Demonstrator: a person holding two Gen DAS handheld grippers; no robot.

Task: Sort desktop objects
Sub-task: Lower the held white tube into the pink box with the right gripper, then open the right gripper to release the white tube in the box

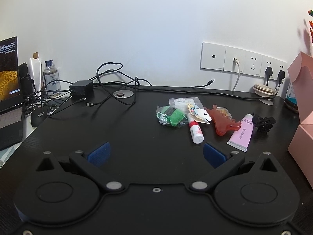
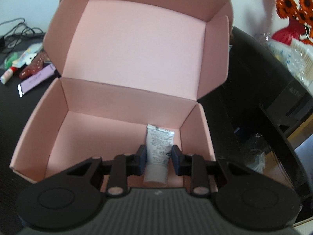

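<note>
Right wrist view: the right gripper (image 2: pixel 158 157) is closed on a small white tube (image 2: pixel 158 148), its 2 blue pads pressing the tube's sides, cap end toward the camera and crimped end pointing into the box. The tube hangs over the inside of an open pink box (image 2: pixel 125 98), near the box's right wall; whether it touches the floor of the box cannot be told. The box lid stands raised behind the tray. To the right of the box are a black bin (image 2: pixel 264 101) and a red vase of orange flowers (image 2: pixel 289 9). Left wrist view: the left gripper (image 1: pixel 156 153) is open, its blue pads spread wide, with nothing between them, above the black surface (image 1: pixel 117 133). Ahead and to its right lies a loose cluster of items: a green packet (image 1: pixel 172 115), a white and red stick (image 1: pixel 195 131), a clear sachet (image 1: pixel 183 102), a red comb-shaped piece (image 1: pixel 225 125), a pink tube (image 1: pixel 241 132) and a black hair tie (image 1: pixel 264 122). The stick lies against the packet; the pink tube rests just beside the red piece. Further back are tangled black cables (image 1: pixel 117 82), a charger block (image 1: pixel 81 88), a mouse (image 1: pixel 37 117), a laptop (image 1: pixel 8 82) at the left edge and wall sockets (image 1: pixel 242 62).
</note>
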